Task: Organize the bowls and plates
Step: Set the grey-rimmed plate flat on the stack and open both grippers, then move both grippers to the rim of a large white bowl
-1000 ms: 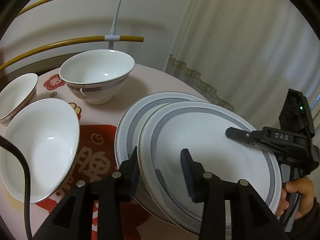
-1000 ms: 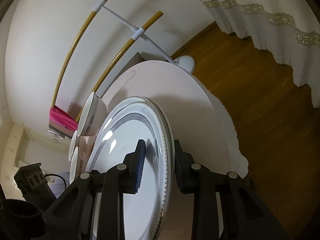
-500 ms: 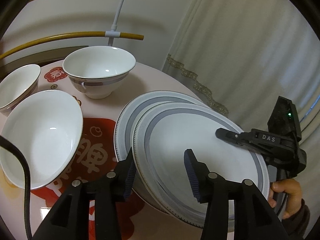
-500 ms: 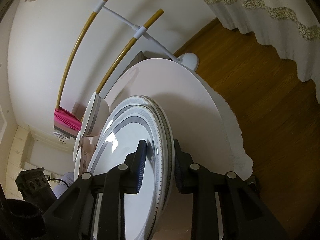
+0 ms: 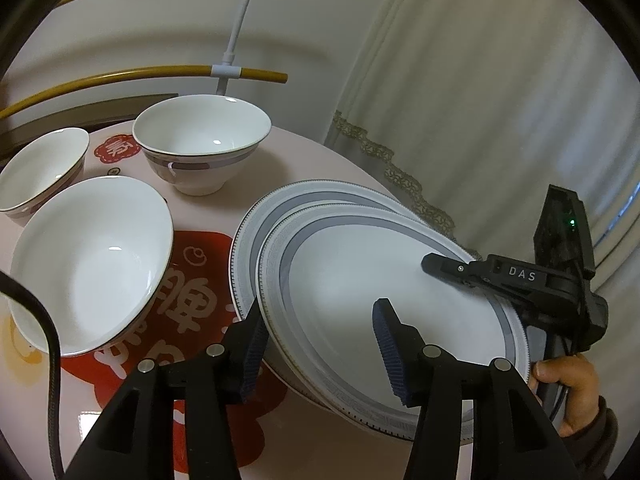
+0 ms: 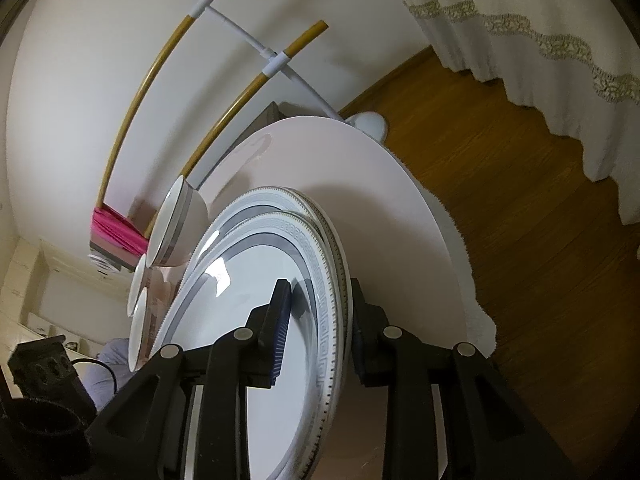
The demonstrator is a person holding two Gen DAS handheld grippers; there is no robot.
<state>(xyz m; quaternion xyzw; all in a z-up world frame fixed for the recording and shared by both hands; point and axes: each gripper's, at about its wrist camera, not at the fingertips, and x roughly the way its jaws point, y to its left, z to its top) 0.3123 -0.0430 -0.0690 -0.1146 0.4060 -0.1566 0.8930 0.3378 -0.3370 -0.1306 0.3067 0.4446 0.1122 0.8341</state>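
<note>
1. Our left gripper [image 5: 316,344] has just been opening; the upper plate [image 5: 384,300] sits loose between its jaws.
2. Our right gripper [image 6: 320,320] clamps this plate's 3 o'clock rim, over the lower plate [image 5: 256,220], so stacking looks nearly complete.

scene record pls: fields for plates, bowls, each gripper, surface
plates: two white round plates with grey patterned rims; top plate overlaps lower plate
bowls: three white bowls with grey bands, beside the plates
left gripper: jaws just opened, astride top plate's near rim, pads off it
right gripper: clamped on top plate's rim
surface: round pink table with red print
</note>
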